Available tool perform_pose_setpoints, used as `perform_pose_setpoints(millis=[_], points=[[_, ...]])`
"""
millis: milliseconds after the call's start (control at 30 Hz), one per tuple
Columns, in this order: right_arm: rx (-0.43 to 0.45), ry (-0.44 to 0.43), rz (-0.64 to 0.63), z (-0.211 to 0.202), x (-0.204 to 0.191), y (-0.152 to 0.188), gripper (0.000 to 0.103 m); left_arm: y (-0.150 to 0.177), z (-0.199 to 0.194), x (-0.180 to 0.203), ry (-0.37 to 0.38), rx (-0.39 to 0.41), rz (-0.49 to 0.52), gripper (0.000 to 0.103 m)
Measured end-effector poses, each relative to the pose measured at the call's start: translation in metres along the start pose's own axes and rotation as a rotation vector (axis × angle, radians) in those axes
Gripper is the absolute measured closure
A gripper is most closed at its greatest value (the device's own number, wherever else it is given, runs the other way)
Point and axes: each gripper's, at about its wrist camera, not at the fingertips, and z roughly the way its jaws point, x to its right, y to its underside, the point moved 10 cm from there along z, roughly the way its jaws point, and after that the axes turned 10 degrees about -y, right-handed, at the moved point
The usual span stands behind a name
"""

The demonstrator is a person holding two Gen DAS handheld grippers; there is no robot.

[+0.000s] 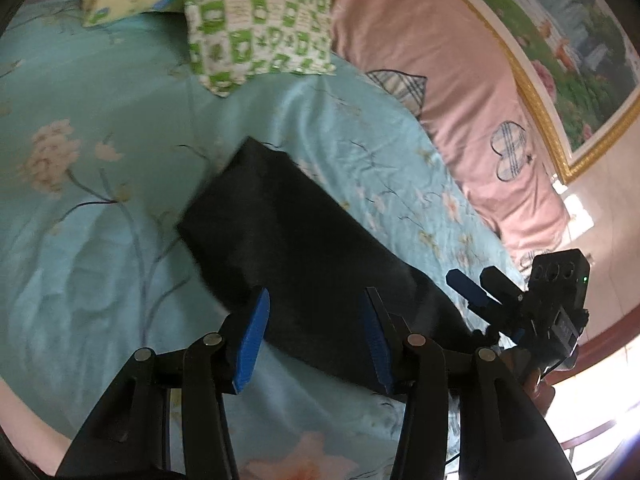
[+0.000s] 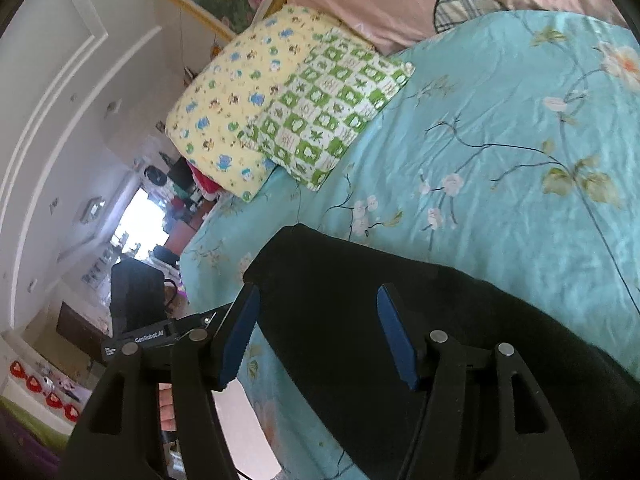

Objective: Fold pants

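Both jaws spread and empty: the left hand-held gripper (image 1: 316, 340) and right hand-held gripper (image 2: 320, 336) hover above the pants (image 1: 296, 248). Pinch the edge directly ahead squarely, both layers together.

Pants (image 1: 304, 256): solid black, no pattern.
Bed sheet (image 1: 120, 92): turquoise, printed with pale pink-white blossoms, dark thin branches, olive leaves.
Front pillow (image 2: 328, 108): green-and-white check with small motifs.
Rear pillow (image 2: 232, 108): pale yellow, blue and green cartoon print.
Quilt (image 1: 436, 64): pink, plaid hearts outlined dark.
Picture frame (image 1: 532, 92): gold; picture green with pink flowers.
Left hand-held gripper (image 1: 316, 336): black body, blue pads.
Right hand-held gripper (image 2: 316, 336): black body, blue pads.
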Motion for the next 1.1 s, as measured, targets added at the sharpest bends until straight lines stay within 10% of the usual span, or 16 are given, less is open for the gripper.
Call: perform_pose_setpoints(millis=[1100], points=[[-0.424,0.026,-0.193,0.171,0.005,-0.031,0.04,-0.015,0.03,-0.063,-0.113,-0.015,-0.169,0.042]])
